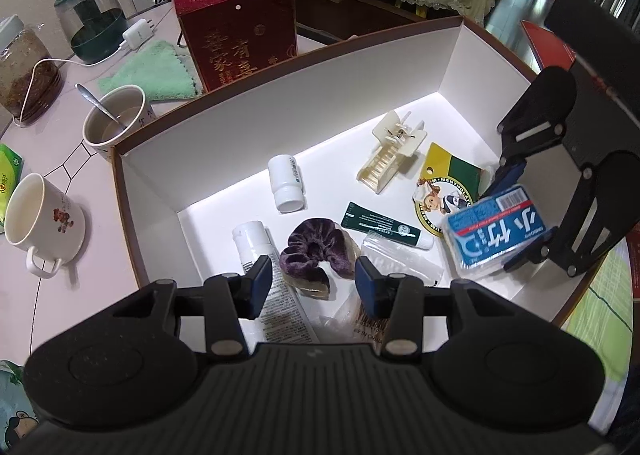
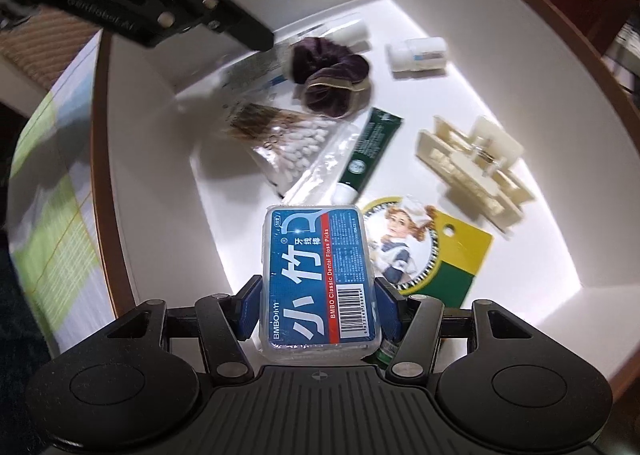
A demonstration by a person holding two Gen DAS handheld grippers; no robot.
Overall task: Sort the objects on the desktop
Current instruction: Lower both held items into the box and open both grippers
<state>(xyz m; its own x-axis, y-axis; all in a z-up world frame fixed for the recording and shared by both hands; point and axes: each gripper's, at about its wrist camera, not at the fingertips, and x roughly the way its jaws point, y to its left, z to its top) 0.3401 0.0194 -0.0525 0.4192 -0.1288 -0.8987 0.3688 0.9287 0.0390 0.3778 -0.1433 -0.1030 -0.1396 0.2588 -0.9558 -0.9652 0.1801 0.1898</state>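
A white storage box (image 1: pixel 280 103) with a brown rim holds a purple scrunchie (image 1: pixel 316 251), a white bottle (image 1: pixel 286 185), a cream hair claw (image 1: pixel 394 153), a green tube (image 1: pixel 384 225), a Mentholatum card (image 1: pixel 444 191), a white tube (image 1: pixel 264 267) and a bag of cotton swabs (image 2: pixel 288 143). My left gripper (image 1: pixel 314 283) is open, hovering just above the scrunchie with nothing between its pads. My right gripper (image 2: pixel 318 307) is shut on a blue dental floss pick box (image 2: pixel 316 279), held above the box floor (image 2: pixel 140 135) next to the card (image 2: pixel 424 251). The floss box (image 1: pixel 496 227) sits at the right in the left wrist view.
Left of the storage box stand a cup with a spoon (image 1: pixel 114 121), a flowered mug (image 1: pixel 40 217), a green cloth (image 1: pixel 154 73), a jar (image 1: pixel 24 71) and a green-lidded container (image 1: pixel 94 21). A red gift box (image 1: pixel 240 25) stands behind. A green-checked cloth (image 2: pixel 52 183) lies alongside.
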